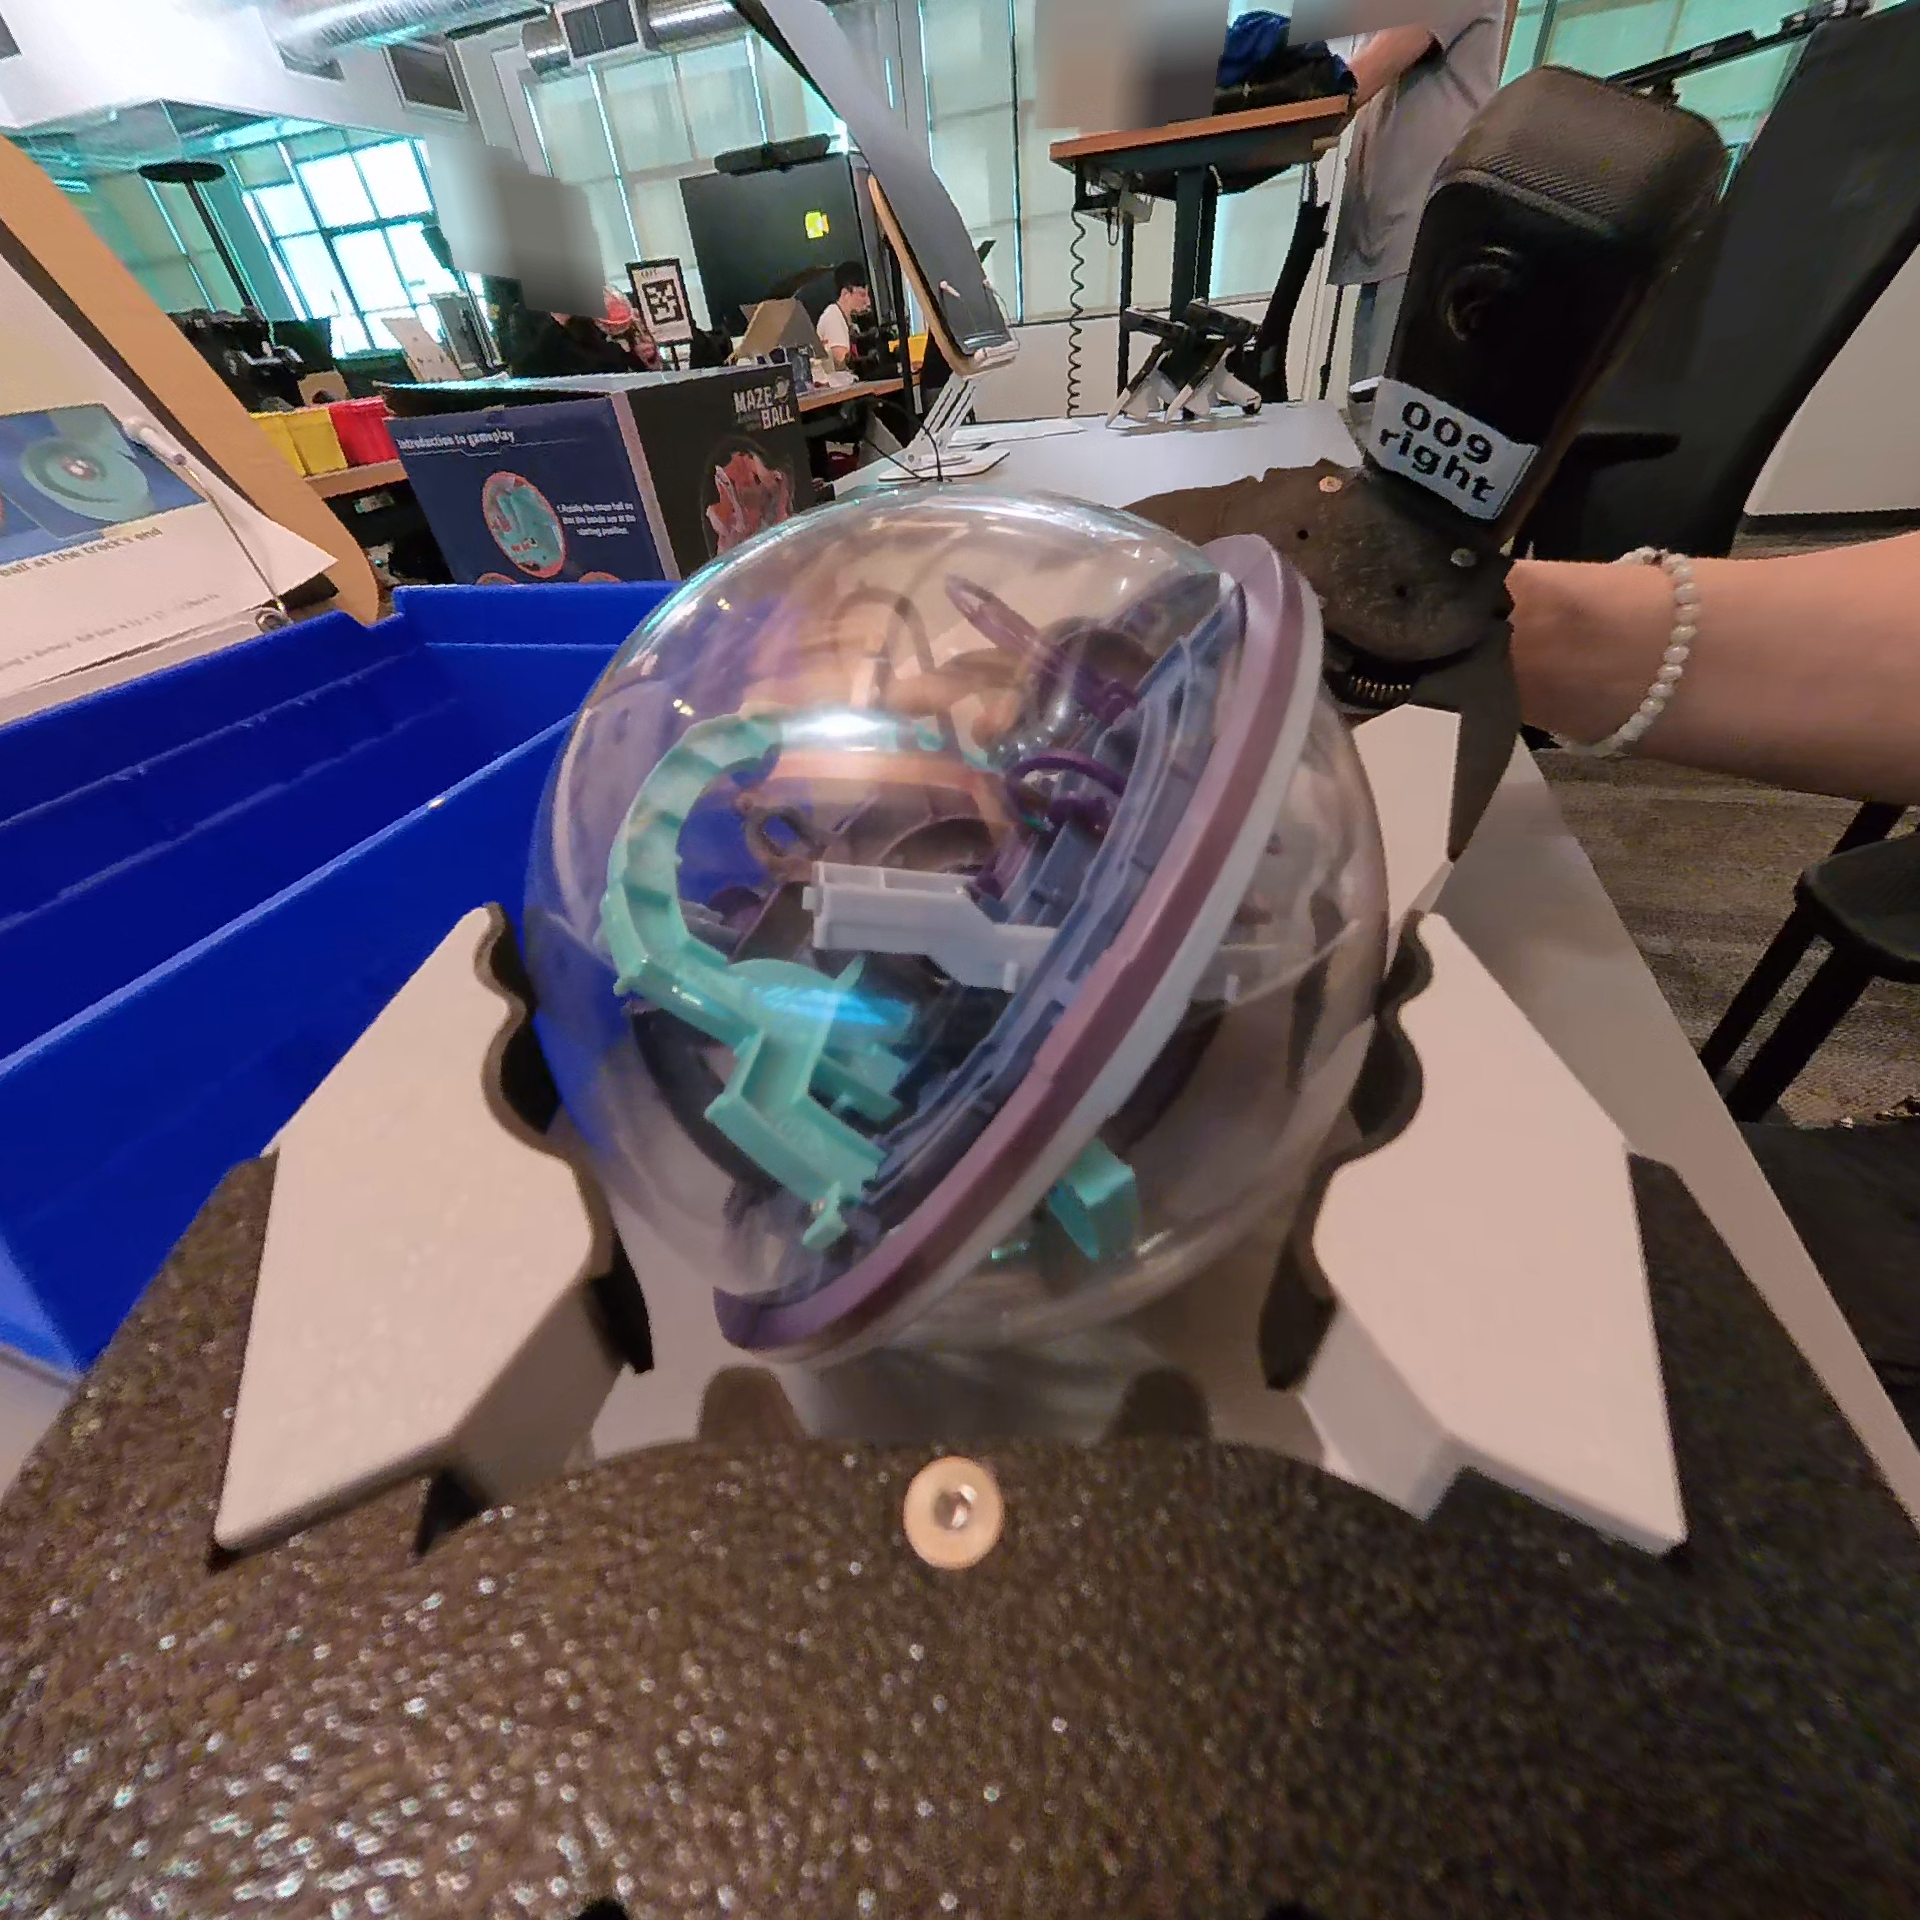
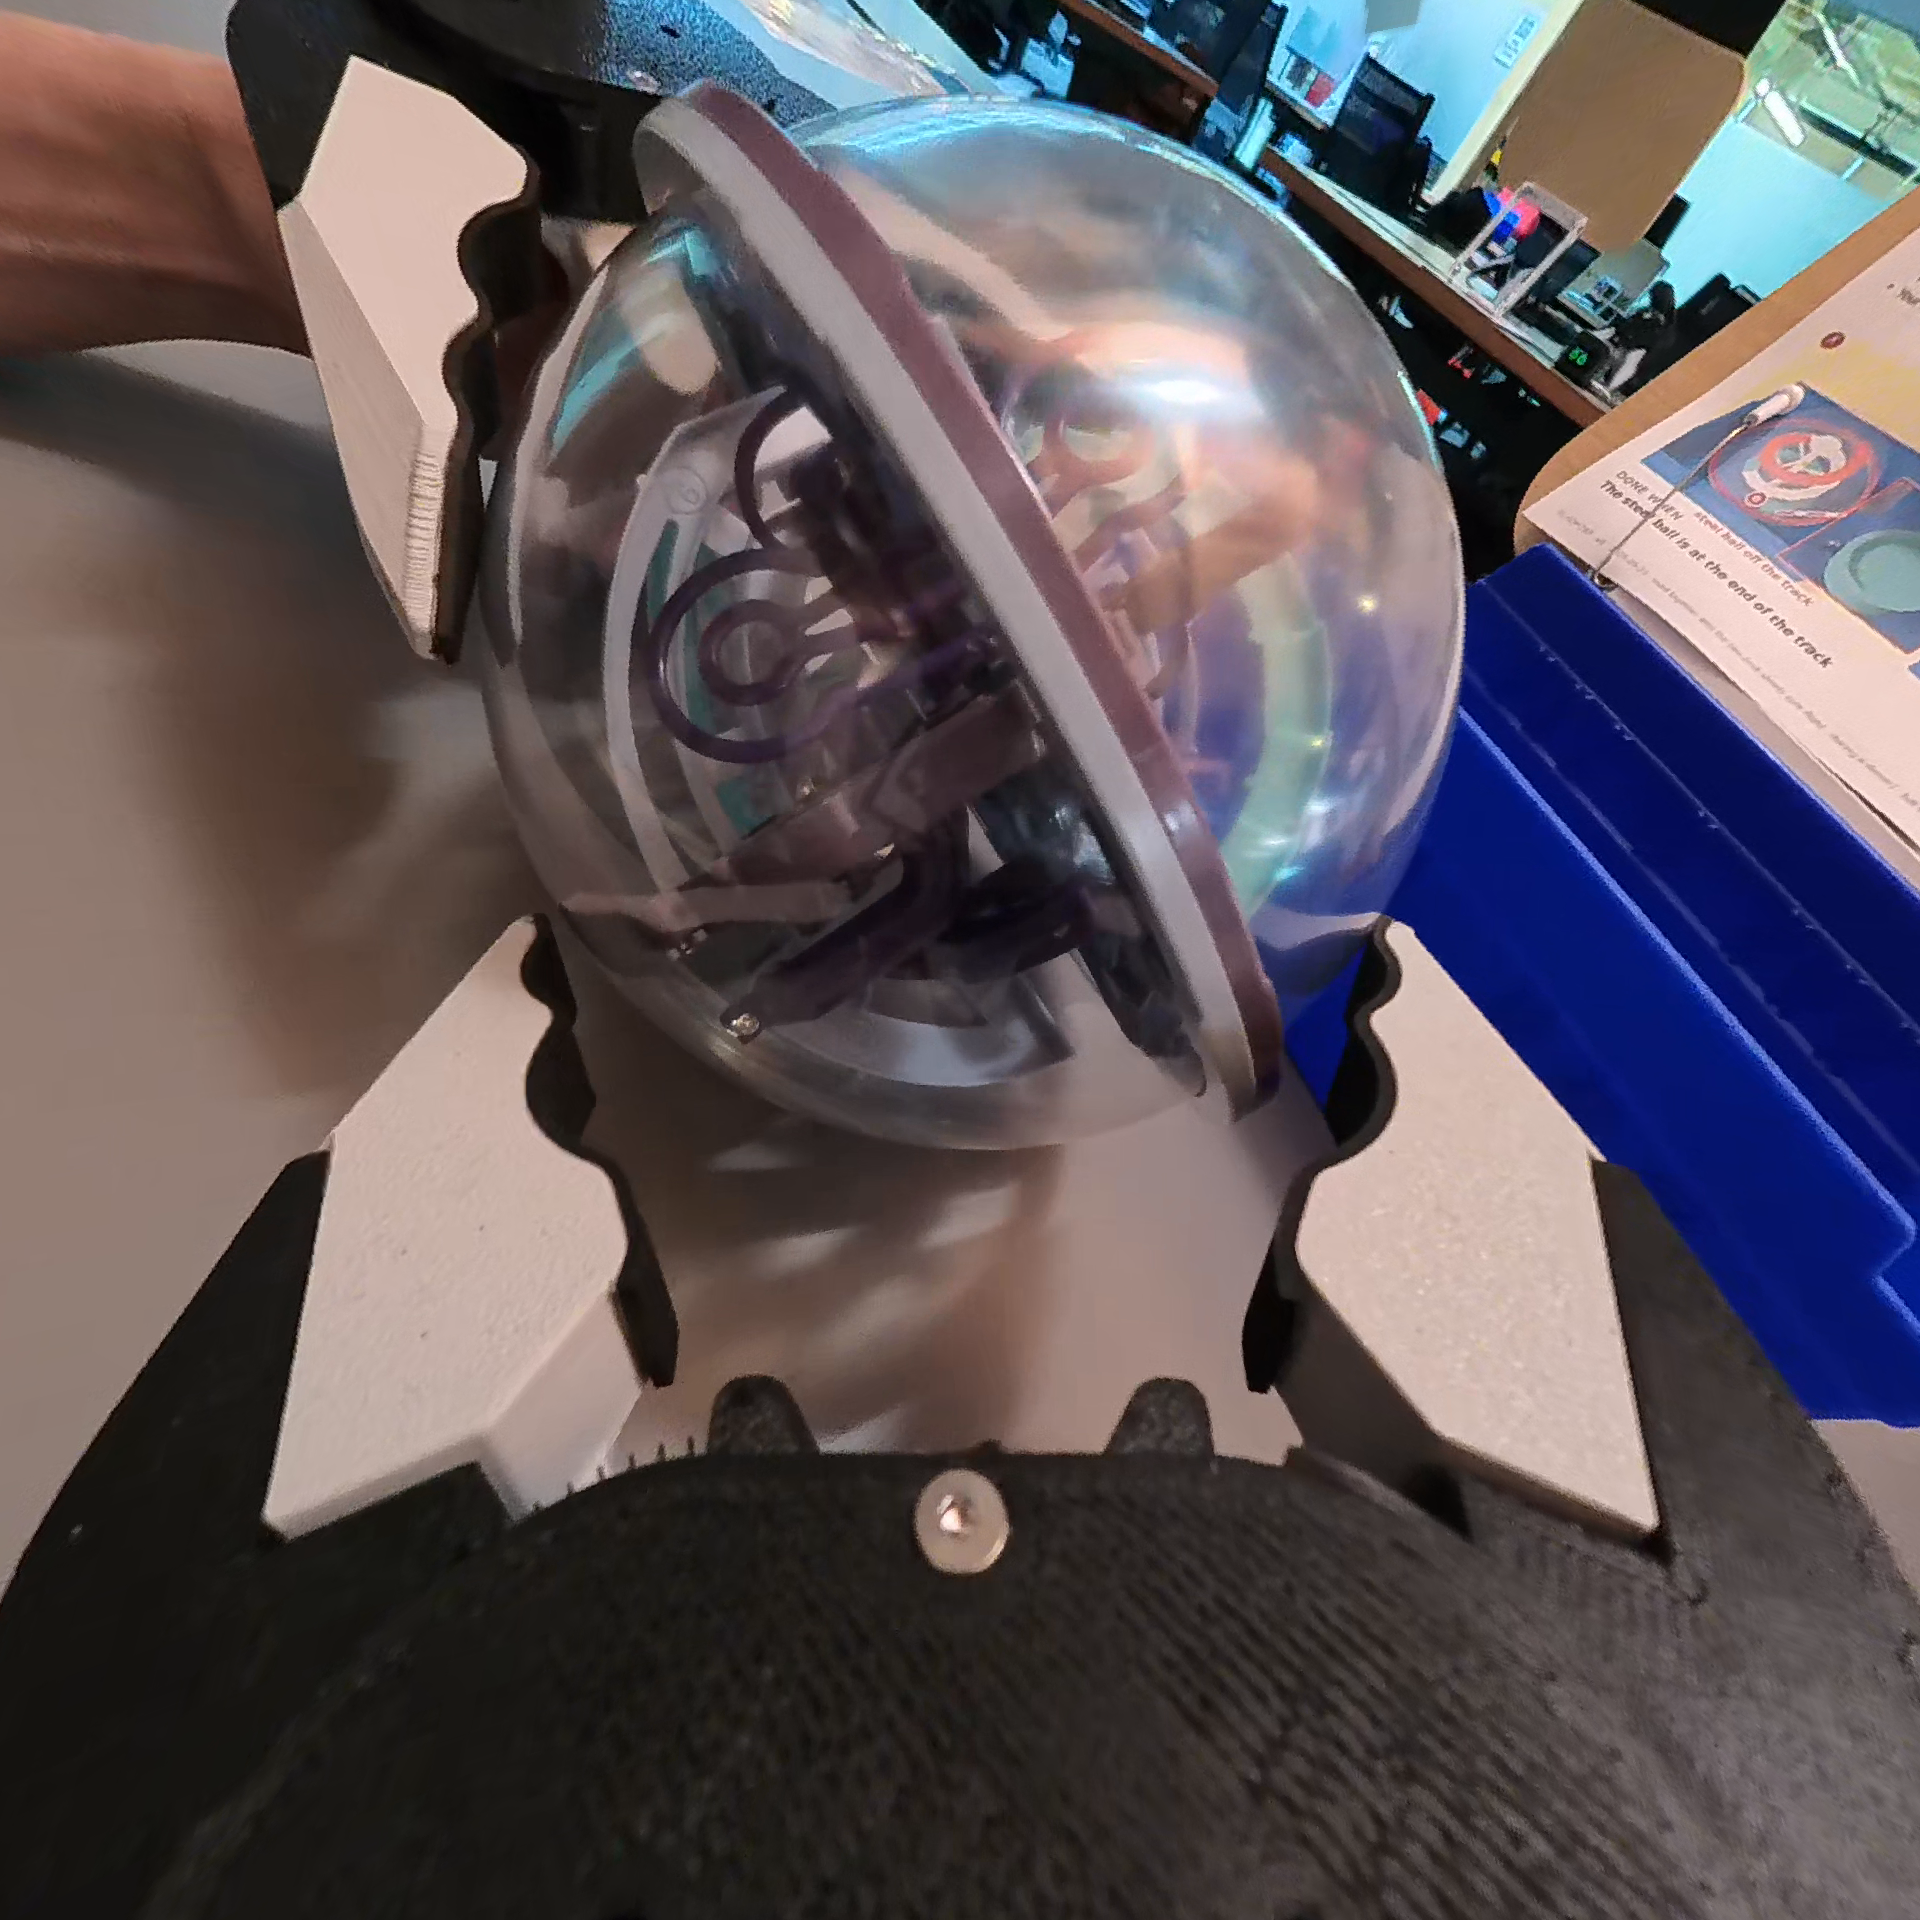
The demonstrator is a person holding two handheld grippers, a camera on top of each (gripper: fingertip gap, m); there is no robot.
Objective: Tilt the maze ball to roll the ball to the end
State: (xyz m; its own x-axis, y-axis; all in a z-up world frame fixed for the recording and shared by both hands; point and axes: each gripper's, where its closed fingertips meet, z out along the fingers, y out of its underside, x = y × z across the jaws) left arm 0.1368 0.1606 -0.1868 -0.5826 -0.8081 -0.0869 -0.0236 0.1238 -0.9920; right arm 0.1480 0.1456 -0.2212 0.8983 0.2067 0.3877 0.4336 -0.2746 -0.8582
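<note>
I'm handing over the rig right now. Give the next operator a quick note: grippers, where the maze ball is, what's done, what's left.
Left gripper: jaws wide, both pads against the maze ball, one on each side.
Right gripper: also spread around the same ball from the opposite side, pads at its flanks.
Ball: lifted above the white table, purple seam ring steeply tilted; blue bin beside it.
Done: ball picked up and tilted.
Left: the small steel ball cannot be made out, so locate it, then tilt on to the track's end.
</note>
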